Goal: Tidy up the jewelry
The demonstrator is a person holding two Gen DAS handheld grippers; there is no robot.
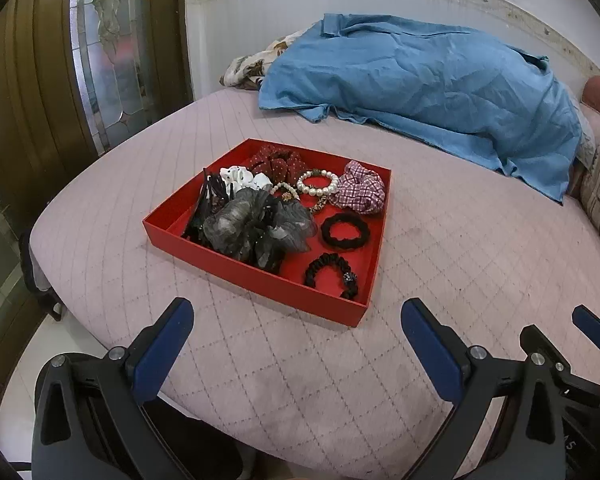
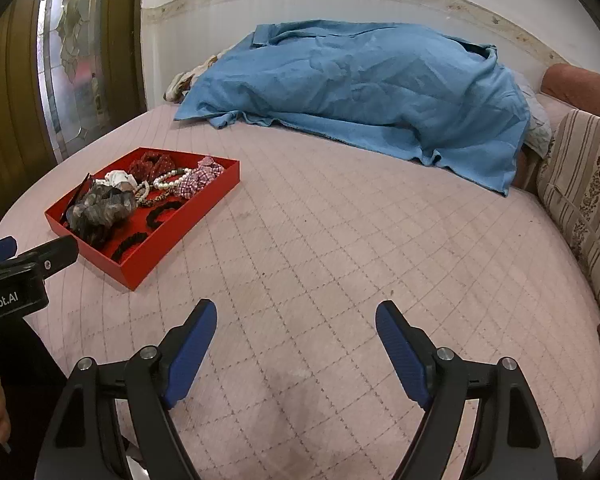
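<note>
A red tray (image 1: 260,280) lies on the pink quilted bed and also shows in the right wrist view (image 2: 152,256). It holds a grey scrunchie (image 1: 256,224), a pearl bracelet (image 1: 318,183), a checked scrunchie (image 1: 360,186), a red dotted scrunchie (image 1: 278,162), a white one (image 1: 242,176) and two black hair ties (image 1: 345,231) (image 1: 332,274). My left gripper (image 1: 296,312) is open and empty, just in front of the tray. My right gripper (image 2: 296,312) is open and empty over bare quilt, to the right of the tray.
A blue sheet (image 1: 420,80) covers a heap at the back of the bed. A striped cushion (image 2: 584,184) lies at the right edge. A wooden door with a glass panel (image 1: 100,60) stands to the left. The bed edge runs near the left gripper.
</note>
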